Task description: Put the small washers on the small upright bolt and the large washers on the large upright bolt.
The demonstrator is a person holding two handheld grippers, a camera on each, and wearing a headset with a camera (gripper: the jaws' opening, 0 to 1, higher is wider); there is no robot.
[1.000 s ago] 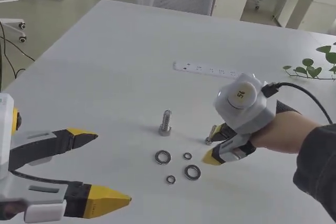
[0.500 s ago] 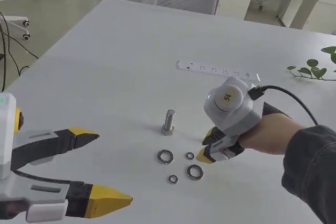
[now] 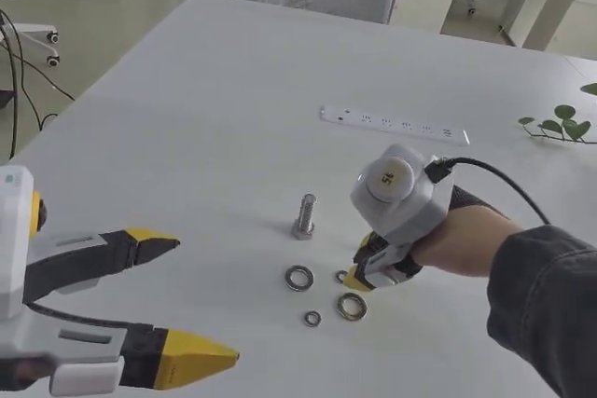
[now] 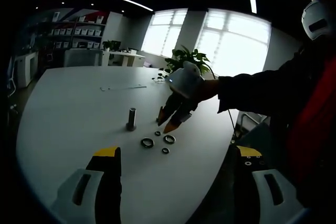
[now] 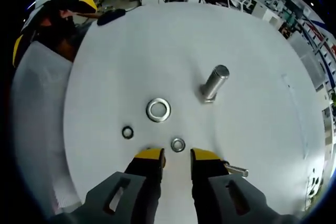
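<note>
- Head view: my right claw (image 3: 360, 264) sits low over the table (image 3: 215, 90), its jaws only a narrow gap apart and holding nothing. Its tips are just beside a small washer (image 3: 341, 276). The large bolt (image 3: 305, 215) stands upright mid-table, well clear of every edge. Nearer my edge lie a large washer (image 3: 299, 278), a second large washer (image 3: 352, 306) and another small washer (image 3: 312, 319). My left claw (image 3: 203, 300) hangs wide open and empty toward the near left corner.
- Left gripper view: my jaws stand wide. The large bolt, four washers and the right claw lie ahead between them.
- Right gripper view: the narrow jaws point down at the table, with a small washer just ahead of the tips. The small bolt (image 5: 237, 170) pokes out beside one jaw, and I cannot tell whether it is upright.
</note>
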